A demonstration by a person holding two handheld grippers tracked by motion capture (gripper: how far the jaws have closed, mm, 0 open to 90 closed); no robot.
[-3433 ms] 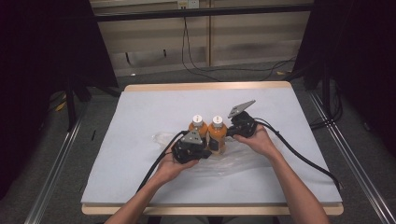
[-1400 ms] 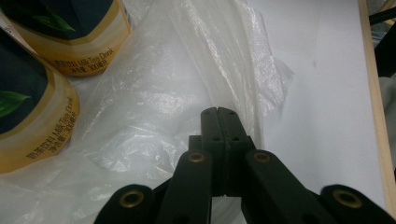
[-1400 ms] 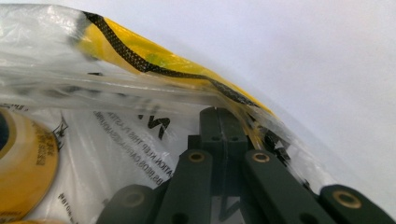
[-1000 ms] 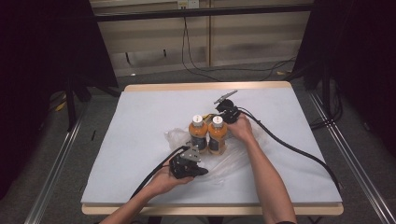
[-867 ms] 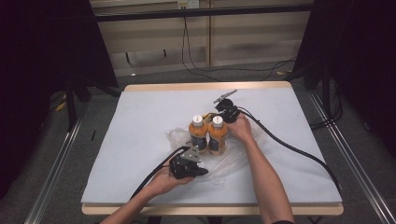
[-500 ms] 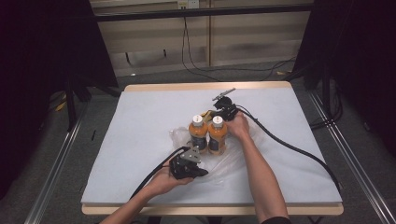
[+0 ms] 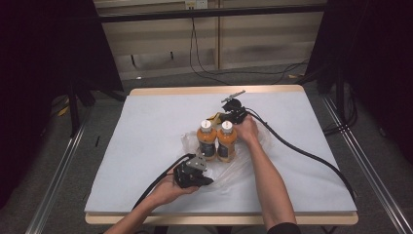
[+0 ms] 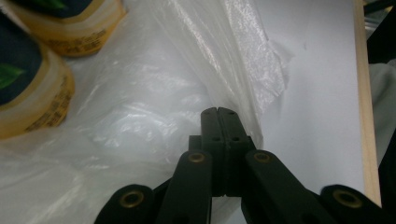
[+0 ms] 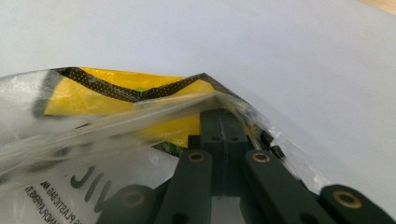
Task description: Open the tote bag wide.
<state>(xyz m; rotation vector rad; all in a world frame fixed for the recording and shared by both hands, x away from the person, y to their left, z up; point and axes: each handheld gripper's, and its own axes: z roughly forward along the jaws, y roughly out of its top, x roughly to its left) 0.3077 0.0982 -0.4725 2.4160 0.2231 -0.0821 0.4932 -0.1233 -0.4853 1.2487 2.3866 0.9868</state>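
Between the two grippers lies a clear, crinkled plastic bag [image 7: 234, 168] with a yellow-and-black printed edge, spread on the white table [image 7: 146, 126]. The left gripper [image 8: 218, 112] has its jaws pressed fully together on a fold of the film at the bag's near edge; the film bunches right at the jaw tips and runs away to either side of them. The right gripper [image 9: 218, 111] is likewise closed tight, pinching the bag's printed rim, whose yellow panel with its dotted black border rises just above and to the left of the jaw tips.

Two orange-filled plastic bottles [image 7: 216, 139] with white caps and dark labels stand upright, touching each other, between the grippers: just beyond the left gripper [image 7: 207, 181] and just on the near side of the right gripper [image 7: 225, 114]. In the left gripper view their lower parts sit up and to the left of the jaws, behind the film.

Against the picture of a few seconds ago, the left gripper has drawn back toward the table's near edge, and the right one has gone beyond the bottles toward the far edge; the bottles stand where they stood.

Whether the bottles stand inside the bag or only on it cannot be told. The bottles are cut off by the frame in the left gripper view, and the print on the bag in the right gripper view is only partly legible.
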